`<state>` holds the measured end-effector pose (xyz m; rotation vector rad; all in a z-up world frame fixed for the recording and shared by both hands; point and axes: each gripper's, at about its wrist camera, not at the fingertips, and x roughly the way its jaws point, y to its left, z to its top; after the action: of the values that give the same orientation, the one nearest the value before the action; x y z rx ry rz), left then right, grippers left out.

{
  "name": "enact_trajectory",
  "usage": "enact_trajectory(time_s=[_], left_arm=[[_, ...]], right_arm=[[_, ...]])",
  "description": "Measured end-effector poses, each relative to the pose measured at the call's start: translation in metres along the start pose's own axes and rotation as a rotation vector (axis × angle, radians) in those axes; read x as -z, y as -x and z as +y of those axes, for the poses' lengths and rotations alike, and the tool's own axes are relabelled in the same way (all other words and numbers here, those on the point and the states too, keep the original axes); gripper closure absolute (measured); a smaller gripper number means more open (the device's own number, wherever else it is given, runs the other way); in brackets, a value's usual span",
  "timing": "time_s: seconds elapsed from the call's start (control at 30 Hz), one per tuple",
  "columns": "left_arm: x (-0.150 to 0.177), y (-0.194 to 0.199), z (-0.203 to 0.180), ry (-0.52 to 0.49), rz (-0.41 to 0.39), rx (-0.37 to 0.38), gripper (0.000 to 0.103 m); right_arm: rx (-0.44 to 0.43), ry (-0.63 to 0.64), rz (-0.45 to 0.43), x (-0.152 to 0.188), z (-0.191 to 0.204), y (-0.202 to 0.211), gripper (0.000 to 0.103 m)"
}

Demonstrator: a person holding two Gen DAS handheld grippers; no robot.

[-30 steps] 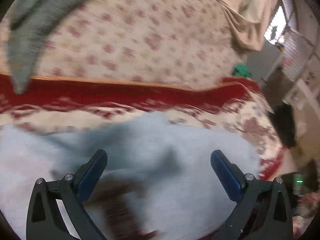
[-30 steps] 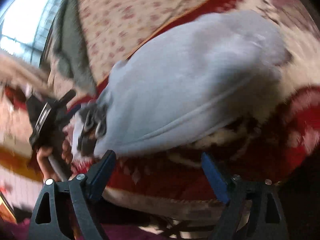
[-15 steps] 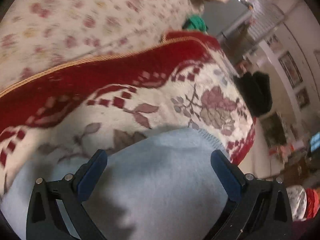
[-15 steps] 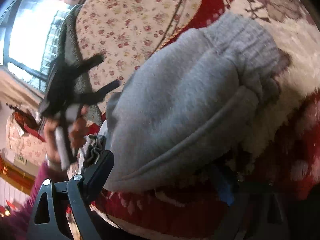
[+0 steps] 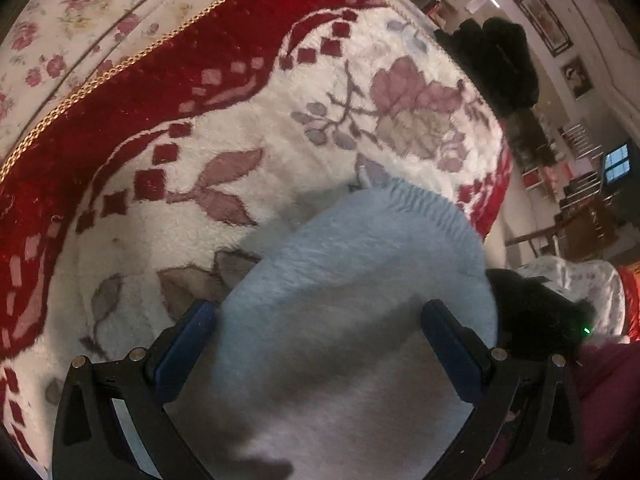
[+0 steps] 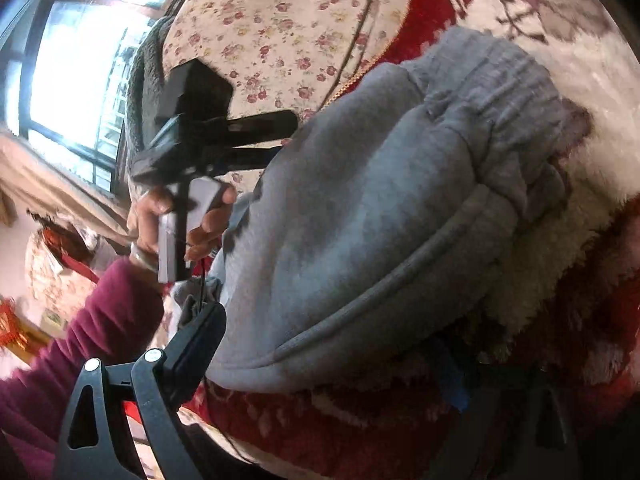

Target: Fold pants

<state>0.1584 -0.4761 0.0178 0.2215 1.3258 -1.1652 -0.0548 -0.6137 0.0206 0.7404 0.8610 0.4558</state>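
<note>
Grey sweatpants (image 5: 360,280) lie folded in a thick bundle on a red and white floral blanket (image 5: 240,152). Their ribbed band (image 6: 500,92) points to the far side. My left gripper (image 5: 316,312) hovers open over the top layer, a blue pad on each side of the cloth. In the right wrist view the left gripper (image 6: 276,136) is held by a hand (image 6: 180,220) above the bundle's left end. My right gripper (image 6: 328,348) is open at the near folded edge of the pants (image 6: 360,240), with its right finger (image 6: 452,376) in shadow against the blanket.
A cream cover with small roses (image 6: 288,20) lies beyond the blanket, and a dark grey garment (image 6: 144,80) sits by the window. A maroon sleeve (image 6: 88,320) reaches in from the left. A black device with a green light (image 5: 540,312) is right of the pants.
My left gripper has risen and swung right along the pants towards the ribbed band. My right gripper has moved in closer to the folded edge. Both have stayed open.
</note>
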Motion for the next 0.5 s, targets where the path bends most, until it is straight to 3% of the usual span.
enact_trajectory(time_s=[0.1, 0.33, 0.37, 0.4, 0.43, 0.5], left_arm=[[-0.004, -0.009, 0.006, 0.012, 0.026, 0.026, 0.000], [-0.012, -0.037, 0.012, 0.030, 0.095, 0.035, 0.000], [-0.013, -0.038, 0.013, 0.041, 0.093, 0.038, 0.000], [-0.014, -0.039, 0.013, 0.047, 0.090, 0.037, 0.000], [-0.013, -0.040, 0.013, 0.047, 0.084, 0.031, 0.004], [-0.012, -0.036, 0.010, 0.031, 0.061, -0.012, 0.020]], right_arm=[[0.020, 0.045, -0.021, 0.000, 0.007, -0.001, 0.006], [-0.049, -0.122, -0.100, -0.008, -0.016, 0.000, 0.011], [-0.033, -0.114, -0.094, -0.008, -0.017, -0.001, 0.020], [-0.016, -0.111, -0.088, -0.008, -0.019, -0.001, 0.037], [-0.020, -0.126, -0.082, -0.007, -0.022, -0.002, 0.043], [-0.074, -0.158, -0.070, -0.009, -0.028, -0.001, 0.055]])
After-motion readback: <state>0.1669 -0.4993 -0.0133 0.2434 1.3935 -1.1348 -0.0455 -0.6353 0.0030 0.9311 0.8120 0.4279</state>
